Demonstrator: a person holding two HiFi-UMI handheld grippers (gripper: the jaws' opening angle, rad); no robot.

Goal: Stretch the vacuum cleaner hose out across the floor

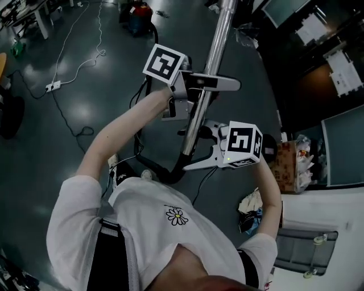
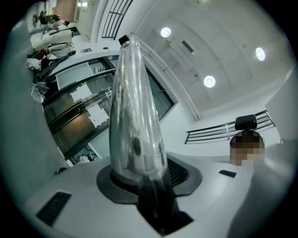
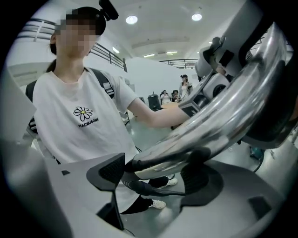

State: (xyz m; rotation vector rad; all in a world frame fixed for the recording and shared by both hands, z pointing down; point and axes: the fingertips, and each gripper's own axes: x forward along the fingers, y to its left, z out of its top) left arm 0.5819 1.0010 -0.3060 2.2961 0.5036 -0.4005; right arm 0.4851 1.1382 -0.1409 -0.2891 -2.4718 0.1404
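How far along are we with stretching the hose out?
Done: left gripper and right gripper are both shut on the vacuum's metal wand. In hand: the wand is held up off the floor. Left: the black hose curls close beside the person, not yet laid out across the floor.

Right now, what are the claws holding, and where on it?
Both hold the shiny vacuum tube: the left claw on its straight part, the right claw farther down, near its lower end.

A white power strip [image 1: 53, 86] and a vacuum cleaner [image 1: 139, 17] sit on the grey floor [image 1: 85, 113].
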